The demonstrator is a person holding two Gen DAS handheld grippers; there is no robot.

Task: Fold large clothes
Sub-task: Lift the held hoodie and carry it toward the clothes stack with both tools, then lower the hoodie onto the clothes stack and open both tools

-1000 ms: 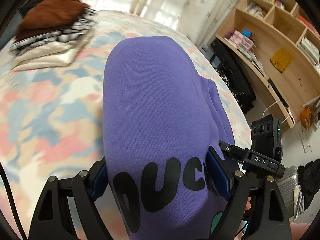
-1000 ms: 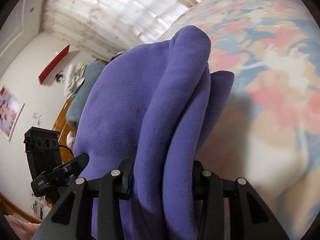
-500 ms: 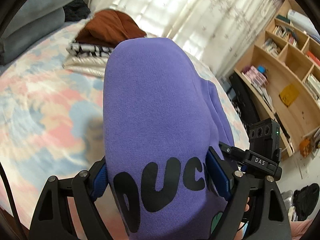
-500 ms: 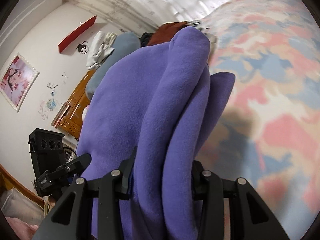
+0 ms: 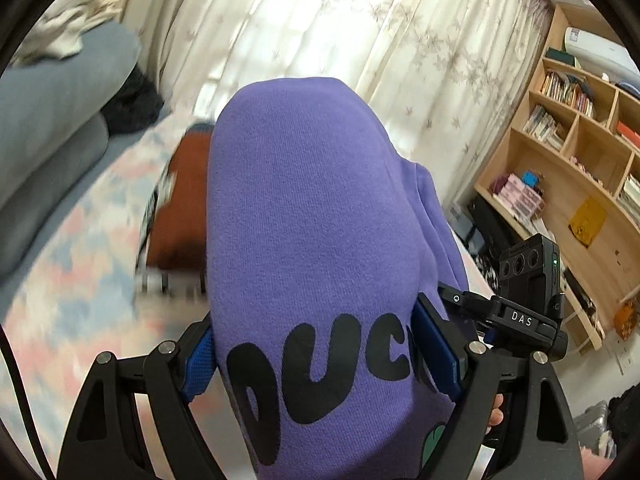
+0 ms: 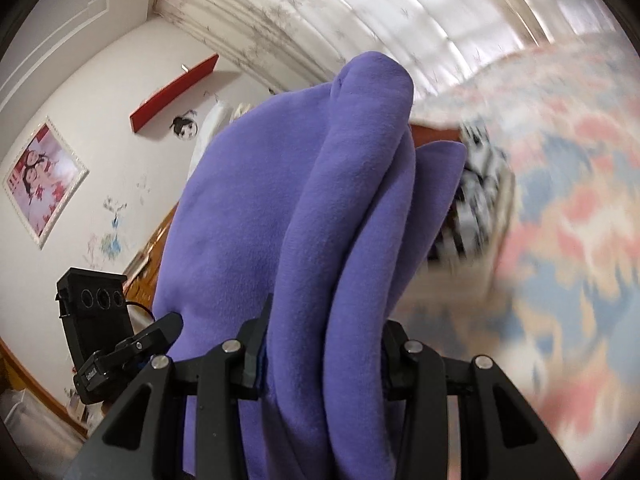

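Purple sweatshirt (image 5: 304, 220) clamped in jaws of both left gripper (image 5: 316, 344) and right gripper (image 6: 320, 344).

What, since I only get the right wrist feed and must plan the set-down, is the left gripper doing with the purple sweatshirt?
Observer: The left gripper is shut on the purple sweatshirt, with its blue pads squeezing a thick fold.
Operator: Any print on that side?
Observer: Yes, black letters: DUC, then one partly hidden.
Operator: What's beyond it?
Observer: A wooden bookshelf stands beside the curtain.
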